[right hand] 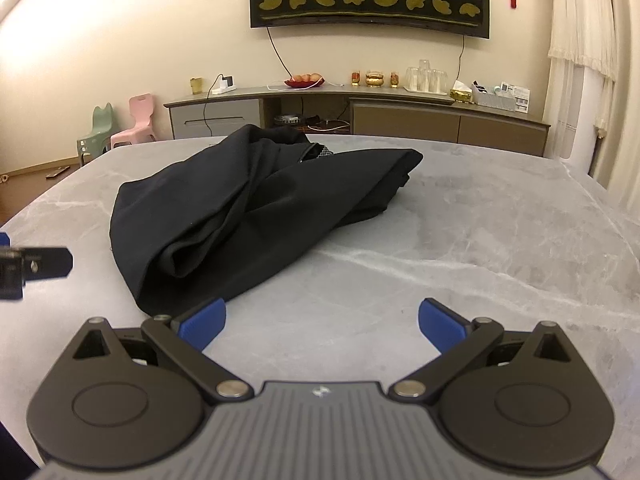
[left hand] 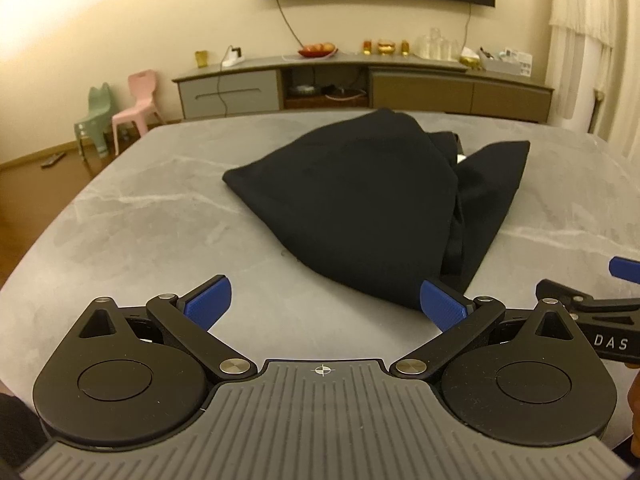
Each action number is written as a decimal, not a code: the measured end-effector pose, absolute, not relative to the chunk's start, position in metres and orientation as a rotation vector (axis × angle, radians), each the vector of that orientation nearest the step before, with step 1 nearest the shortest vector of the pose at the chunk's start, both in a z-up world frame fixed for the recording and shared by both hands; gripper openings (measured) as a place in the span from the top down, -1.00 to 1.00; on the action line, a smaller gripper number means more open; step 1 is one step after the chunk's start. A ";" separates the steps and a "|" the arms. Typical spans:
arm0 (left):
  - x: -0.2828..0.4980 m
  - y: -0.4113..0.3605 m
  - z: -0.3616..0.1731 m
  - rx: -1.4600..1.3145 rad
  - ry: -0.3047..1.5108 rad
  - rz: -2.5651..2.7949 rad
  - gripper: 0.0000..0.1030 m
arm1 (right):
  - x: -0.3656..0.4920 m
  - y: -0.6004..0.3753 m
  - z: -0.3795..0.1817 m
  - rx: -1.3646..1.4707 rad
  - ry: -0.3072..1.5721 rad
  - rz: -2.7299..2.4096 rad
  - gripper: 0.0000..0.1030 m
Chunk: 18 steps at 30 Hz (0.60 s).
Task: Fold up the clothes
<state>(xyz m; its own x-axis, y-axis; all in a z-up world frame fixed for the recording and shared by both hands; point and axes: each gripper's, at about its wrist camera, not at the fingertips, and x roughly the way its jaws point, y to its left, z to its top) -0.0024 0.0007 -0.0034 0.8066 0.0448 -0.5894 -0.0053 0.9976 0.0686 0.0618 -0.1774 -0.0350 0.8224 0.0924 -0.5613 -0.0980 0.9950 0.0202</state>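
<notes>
Your dark garment (left hand: 360,200) lies in a loose heap on the grey tabletop (left hand: 140,220), bunched and creased, with layers lapping over one another and no tidy edges. It is not a squared, flat fold, though whether this heap is a fold part-made or one yet to be sorted, you cannot judge from the cloth alone.

Your left hand-held gripper (left hand: 325,302) is released, both blue fingers spread wide and nothing between them. The garment sits ahead of it and a little to the right; its near hem comes right up to the right-side finger (left hand: 442,304), which appears to touch or just overlap the cloth's edge.

Your right hand-held gripper (right hand: 322,322) is likewise released and grasping nothing. From it the garment lies ahead and to the left, its near corner just beside the left-side finger (right hand: 202,322).

So the cloth lies between your two hands, with both about equally near the closest hem. Its long axis runs diagonally away from you: from the near corner between the grippers toward the far right, where a narrower section (right hand: 384,176) stretches out. That near corner is the part either hand reaches soonest.
</notes>
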 end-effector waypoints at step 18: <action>-0.004 0.000 -0.028 -0.008 0.751 -0.030 -0.85 | 0.062 -0.176 -0.039 -0.015 0.638 0.096 -1.00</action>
